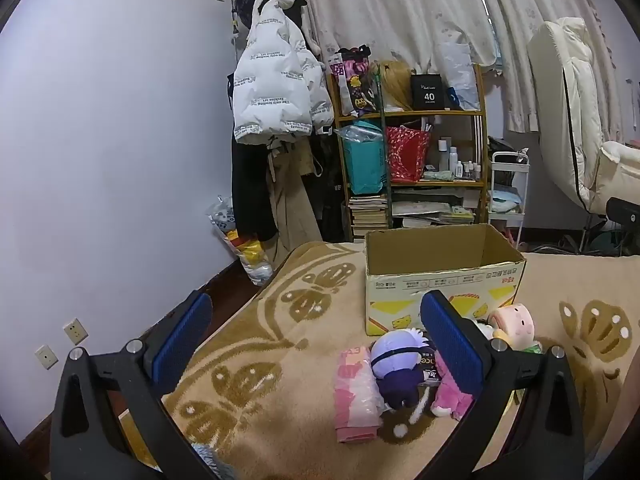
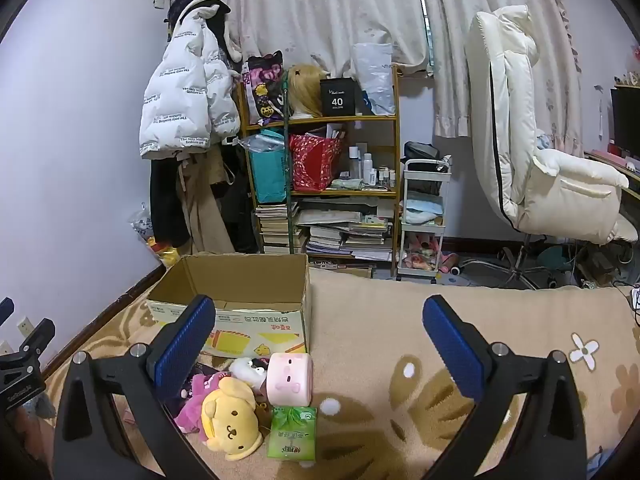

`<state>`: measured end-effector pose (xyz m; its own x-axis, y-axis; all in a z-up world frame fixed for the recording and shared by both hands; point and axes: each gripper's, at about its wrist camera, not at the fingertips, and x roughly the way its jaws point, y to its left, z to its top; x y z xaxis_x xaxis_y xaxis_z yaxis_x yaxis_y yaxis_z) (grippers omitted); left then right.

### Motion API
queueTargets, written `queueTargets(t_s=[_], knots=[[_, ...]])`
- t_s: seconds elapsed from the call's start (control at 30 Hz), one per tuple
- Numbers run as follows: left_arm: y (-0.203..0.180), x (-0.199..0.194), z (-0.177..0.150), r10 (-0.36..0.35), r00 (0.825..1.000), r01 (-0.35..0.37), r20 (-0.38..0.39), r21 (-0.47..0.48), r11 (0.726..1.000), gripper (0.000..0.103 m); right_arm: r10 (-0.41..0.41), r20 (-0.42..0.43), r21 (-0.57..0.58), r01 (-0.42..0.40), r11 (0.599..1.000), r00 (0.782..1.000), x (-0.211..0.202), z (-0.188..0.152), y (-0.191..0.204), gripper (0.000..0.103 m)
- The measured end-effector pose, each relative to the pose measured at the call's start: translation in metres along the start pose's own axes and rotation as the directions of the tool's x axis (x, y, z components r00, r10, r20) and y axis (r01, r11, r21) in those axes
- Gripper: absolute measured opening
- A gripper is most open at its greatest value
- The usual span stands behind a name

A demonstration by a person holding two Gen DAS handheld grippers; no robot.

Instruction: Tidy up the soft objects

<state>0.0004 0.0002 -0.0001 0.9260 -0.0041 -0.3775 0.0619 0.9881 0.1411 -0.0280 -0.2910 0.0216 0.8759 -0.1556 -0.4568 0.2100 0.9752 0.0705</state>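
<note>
Both claws spread and empty, the left gripper (image 1: 316,340) and right gripper (image 2: 320,344) hover near plush toys (image 2: 230,420); squeezing each toy's middle, then lifting into the far cardboard box (image 2: 240,284), probably works best.

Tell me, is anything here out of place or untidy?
Yes. The soft toys lie in a loose heap in front of the cardboard box: the yellow plush and the purple-haired doll lie tipped over. Nothing looks damaged.

White puffer jacket (image 2: 184,92) on wall, cluttered wooden shelf (image 2: 320,120), white chair (image 2: 532,152), small trolley (image 2: 420,220)
</note>
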Motion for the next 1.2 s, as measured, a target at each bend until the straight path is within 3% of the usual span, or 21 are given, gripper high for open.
queueTargets(t_s=[1.2], knots=[[-0.0011, -0.0025, -0.0028, 0.009, 1.0, -0.009, 0.003, 0.017, 1.0, 0.103, 0.005, 0.01, 0.011, -0.005, 1.0, 1.0, -0.0005, -0.0006, -0.0006, 0.103]])
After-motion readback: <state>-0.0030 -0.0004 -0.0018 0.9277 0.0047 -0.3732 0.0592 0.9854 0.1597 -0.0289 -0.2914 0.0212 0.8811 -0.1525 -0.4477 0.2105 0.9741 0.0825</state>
